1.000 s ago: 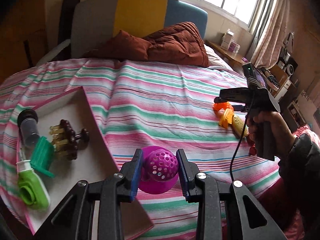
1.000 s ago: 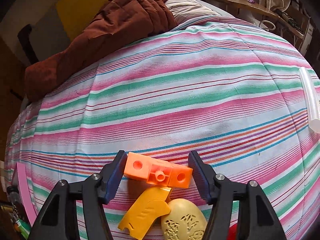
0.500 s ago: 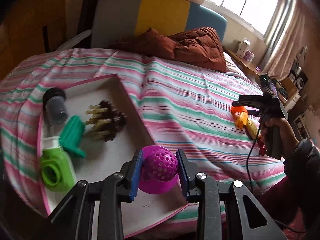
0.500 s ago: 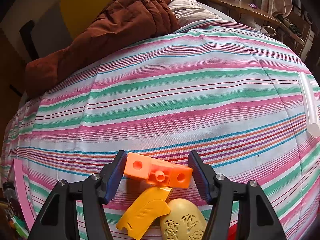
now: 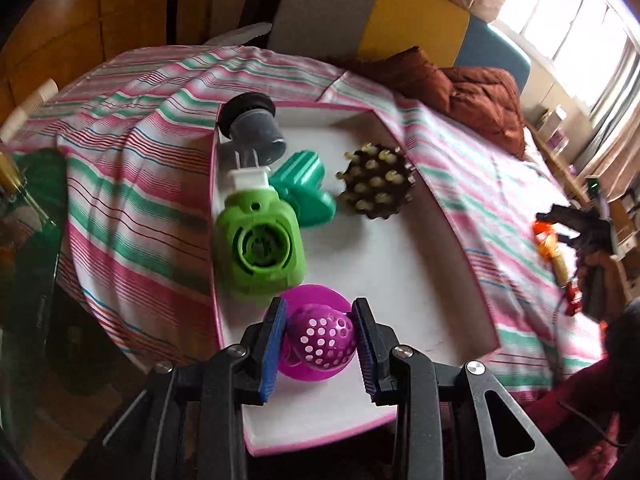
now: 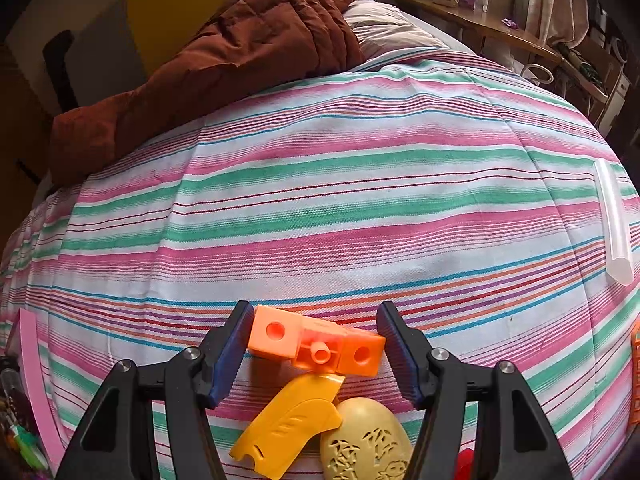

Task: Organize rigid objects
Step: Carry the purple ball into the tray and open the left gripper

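Note:
My left gripper [image 5: 319, 338] is shut on a purple perforated strainer ball [image 5: 320, 338] and holds it over the near end of a white tray with a pink rim [image 5: 420, 276]. In the tray lie a light green device [image 5: 258, 248], a dark green piece [image 5: 306, 186], a grey cup with a black lid [image 5: 254, 128] and a brown spiky brush [image 5: 376, 186]. My right gripper [image 6: 316, 344] is shut on an orange block piece [image 6: 316, 346] just above the striped bedspread [image 6: 340, 184]. A yellow plastic piece [image 6: 290, 424] and a tan carved oval [image 6: 366, 442] lie below it.
A brown quilt [image 6: 224, 64] lies at the far end of the bed. A clear tube [image 6: 614, 224] lies at the right. The tray's pink rim [image 6: 36, 384] shows at the far left. A wooden shelf [image 6: 500, 32] stands beyond the bed. Dark floor [image 5: 60, 340] lies left of the bed.
My left gripper has swung left with the purple ball, from over the bedspread to over the near end of the tray. The right gripper has stayed put on the orange piece.

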A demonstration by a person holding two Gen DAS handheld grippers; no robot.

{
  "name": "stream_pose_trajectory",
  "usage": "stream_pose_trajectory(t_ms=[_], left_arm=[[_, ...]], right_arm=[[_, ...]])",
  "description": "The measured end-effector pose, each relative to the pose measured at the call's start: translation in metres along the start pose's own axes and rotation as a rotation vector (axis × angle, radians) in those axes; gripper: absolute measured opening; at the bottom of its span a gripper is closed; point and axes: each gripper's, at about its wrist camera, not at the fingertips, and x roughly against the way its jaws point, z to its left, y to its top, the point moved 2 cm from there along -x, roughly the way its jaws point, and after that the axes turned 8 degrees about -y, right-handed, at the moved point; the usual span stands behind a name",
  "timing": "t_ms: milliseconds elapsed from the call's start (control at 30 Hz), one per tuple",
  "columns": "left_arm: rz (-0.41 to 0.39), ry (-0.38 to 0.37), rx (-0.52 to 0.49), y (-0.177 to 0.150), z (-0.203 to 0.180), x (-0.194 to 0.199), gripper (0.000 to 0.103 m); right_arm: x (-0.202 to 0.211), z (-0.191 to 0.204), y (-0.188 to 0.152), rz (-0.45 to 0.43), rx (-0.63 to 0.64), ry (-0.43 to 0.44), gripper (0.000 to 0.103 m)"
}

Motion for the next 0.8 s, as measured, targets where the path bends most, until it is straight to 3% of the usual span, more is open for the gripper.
stream_pose_trajectory(t_ms=[333,433,700,800], left_arm=[[-0.019,0.013,0.019,0.019,0.01,-0.016,0.034],[-0.023,0.011,0.024,0.017,0.011,-0.013,0.043],[-0.035,0.055,0.01,0.011,0.01,-0.004,0.044],[-0.05,0.072,0.007,0.012,0.006,0.002,0.05]], right_arm=[[0.001,0.002,0.001,-0.008,0.02,-0.017,0.064],[0.003,0.003,0.001,-0.012,0.027,-0.023,0.064],[0.004,0.006,0.0,-0.023,0.052,-0.042,0.064],[0.005,0.006,0.0,-0.024,0.056,-0.046,0.064]])
